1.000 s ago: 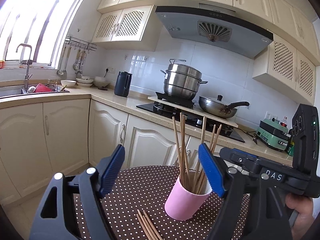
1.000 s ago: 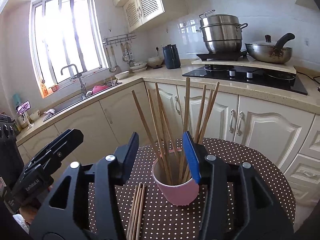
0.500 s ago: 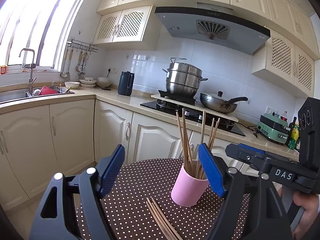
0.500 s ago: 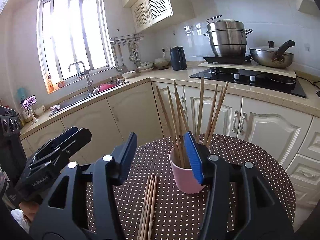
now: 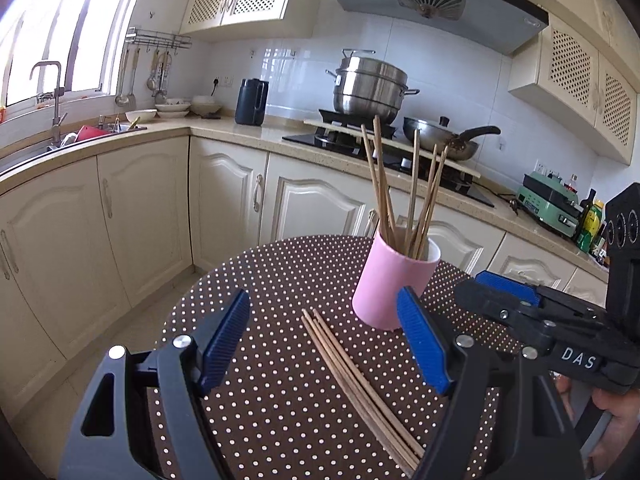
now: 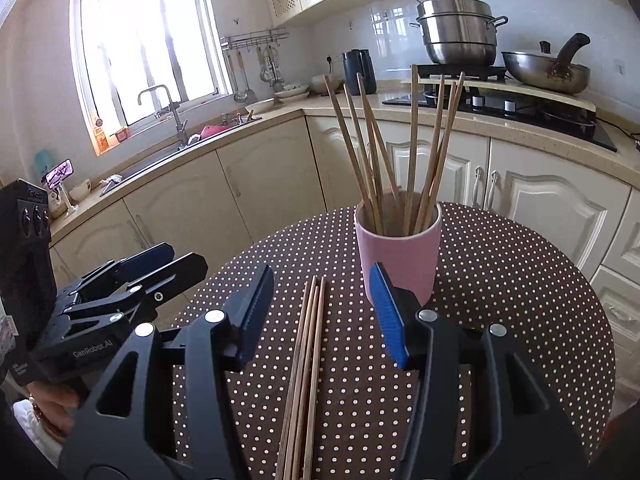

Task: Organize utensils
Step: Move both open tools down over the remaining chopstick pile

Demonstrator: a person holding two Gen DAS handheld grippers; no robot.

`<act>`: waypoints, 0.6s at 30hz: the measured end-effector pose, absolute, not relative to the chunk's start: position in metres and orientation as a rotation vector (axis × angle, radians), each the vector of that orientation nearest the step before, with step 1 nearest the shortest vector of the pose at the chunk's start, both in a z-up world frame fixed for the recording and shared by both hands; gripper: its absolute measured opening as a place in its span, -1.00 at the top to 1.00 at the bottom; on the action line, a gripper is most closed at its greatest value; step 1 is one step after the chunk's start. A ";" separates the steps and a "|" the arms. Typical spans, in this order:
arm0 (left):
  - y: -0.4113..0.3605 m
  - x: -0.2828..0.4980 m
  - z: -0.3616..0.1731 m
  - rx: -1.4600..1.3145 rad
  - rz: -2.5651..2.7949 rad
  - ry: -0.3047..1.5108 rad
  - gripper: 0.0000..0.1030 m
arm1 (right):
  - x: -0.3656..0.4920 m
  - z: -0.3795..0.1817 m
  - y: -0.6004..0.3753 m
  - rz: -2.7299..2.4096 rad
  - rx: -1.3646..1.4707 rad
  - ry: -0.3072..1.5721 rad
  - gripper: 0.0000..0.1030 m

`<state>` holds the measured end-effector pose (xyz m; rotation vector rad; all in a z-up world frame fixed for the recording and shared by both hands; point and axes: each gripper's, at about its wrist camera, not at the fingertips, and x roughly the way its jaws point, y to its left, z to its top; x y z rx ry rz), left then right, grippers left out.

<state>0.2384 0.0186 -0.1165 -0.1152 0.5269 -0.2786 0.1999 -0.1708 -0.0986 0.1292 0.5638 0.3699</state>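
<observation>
A pink cup (image 5: 392, 284) (image 6: 400, 264) stands upright on a round brown polka-dot table (image 5: 280, 280) (image 6: 520, 280), with several wooden chopsticks (image 5: 400, 184) (image 6: 380, 152) standing in it. A bundle of loose chopsticks (image 5: 352, 372) (image 6: 306, 360) lies flat on the table in front of the cup. My left gripper (image 5: 324, 332) hovers open above this bundle, nothing between its blue pads. My right gripper (image 6: 320, 300) is also open, straddling the bundle from above, its right finger just in front of the cup. Each gripper shows in the other's view, to the side.
Cream kitchen cabinets and a counter run behind the table. On the counter are a sink (image 6: 168, 152), a dark kettle (image 5: 251, 102), a steel steamer pot (image 5: 370, 88) and a pan (image 5: 444, 140) on the hob. A hand (image 5: 612, 416) holds the right gripper.
Both grippers have drawn back from the cup and dipped toward the table. The cup now sits farther off, and the loose chopsticks lie between the jaws in both views.
</observation>
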 end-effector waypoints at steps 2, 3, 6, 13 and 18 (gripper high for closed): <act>0.016 0.243 -0.129 -0.109 -0.279 0.579 -0.45 | 0.199 -0.108 -0.170 0.369 0.127 0.582 0.03; 0.015 0.245 -0.134 -0.105 -0.276 0.602 -0.45 | 0.200 -0.114 -0.169 0.371 0.129 0.595 0.03; 0.010 0.251 -0.151 -0.106 -0.268 0.665 -0.45 | 0.203 -0.127 -0.171 0.365 0.133 0.624 0.03; 0.000 0.263 -0.188 -0.074 -0.200 0.827 -0.45 | 0.211 -0.155 -0.179 0.351 0.157 0.694 0.03; -0.013 0.269 -0.203 -0.012 -0.179 0.888 -0.45 | 0.216 -0.168 -0.184 0.347 0.177 0.720 0.03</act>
